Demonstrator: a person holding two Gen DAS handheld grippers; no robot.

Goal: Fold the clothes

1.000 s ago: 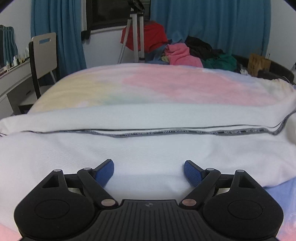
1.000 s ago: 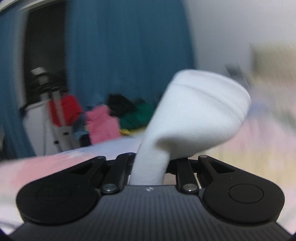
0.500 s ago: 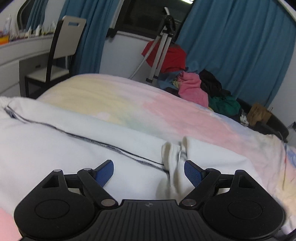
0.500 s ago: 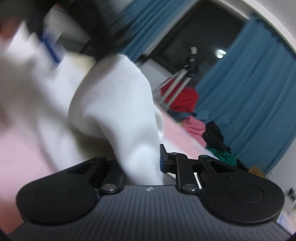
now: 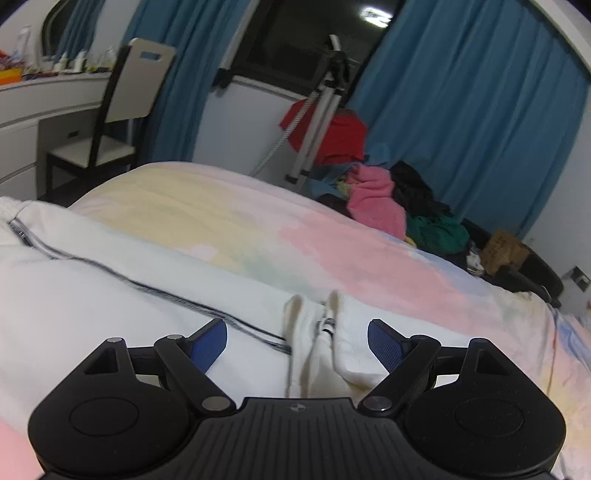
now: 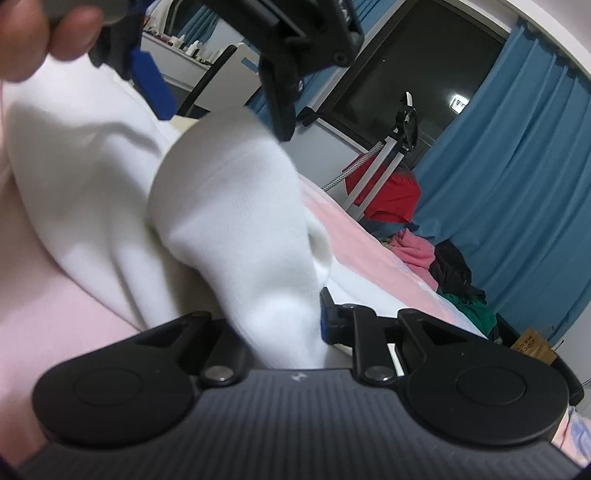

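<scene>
1. Since a second ago we see the right hand-held gripper point(image 6: 280, 325) swung down from mid-air to lie low over the bed point(image 5: 332, 240); its jaws have just been easing apart, with a bunched white sleeve point(image 6: 236, 236) between them; the blue pad on the right still meets the cloth, so we read it as grasping the sleeve.
2. The left hand-held gripper point(image 5: 297, 341) has tilted since then; its jaws stand wide and released, blue pads point(image 5: 208, 345) clear of the fabric; in the right wrist view we see it above the sleeve point(image 6: 221, 66), with a hand point(image 6: 40, 33) on its grip.
3. The white garment point(image 5: 92, 295) lies spread on the bed just beyond the left jaws; a dark-trimmed seam point(image 5: 147, 286) runs across it; a folded cuff end point(image 5: 314, 325) sits between the open pads without touching them.
4. Beyond the garment we see the pastel bedcover, bare.
5. Farther off: a heap of clothes point(image 5: 391, 199) at the bed's far edge; a tripod point(image 5: 317, 110); a chair point(image 5: 114, 122) beside a table point(image 5: 44, 96); blue curtains point(image 5: 472, 110) around a dark window.
</scene>
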